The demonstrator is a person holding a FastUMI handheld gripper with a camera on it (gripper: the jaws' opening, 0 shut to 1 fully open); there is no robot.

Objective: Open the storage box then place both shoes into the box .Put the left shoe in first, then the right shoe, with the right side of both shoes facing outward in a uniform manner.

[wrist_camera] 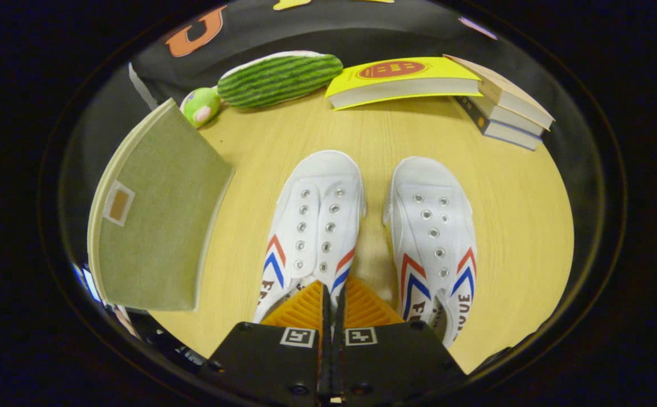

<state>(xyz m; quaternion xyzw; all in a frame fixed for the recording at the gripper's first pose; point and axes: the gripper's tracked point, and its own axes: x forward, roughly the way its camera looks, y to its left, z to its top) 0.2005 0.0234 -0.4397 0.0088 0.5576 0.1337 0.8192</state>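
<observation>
Your two white shoes sit side by side mid-tabletop, toes pointing away from you. The left shoe (312, 226) is right ahead of the gripper (334, 299), w/ its heel rim at the orange fingers (306, 308). The right shoe (433, 243) is just beside it, small gap btw them. Gripper fingers are pressed together, nothing visibly pinched btw them. The storage box (156, 215), olive fabric, stands off to the left, lid closed. Beyond the shoes on the tabletop (521, 226): a striped green plush (277, 79), a yellow book (402, 82), and a book stack (504, 107).
</observation>
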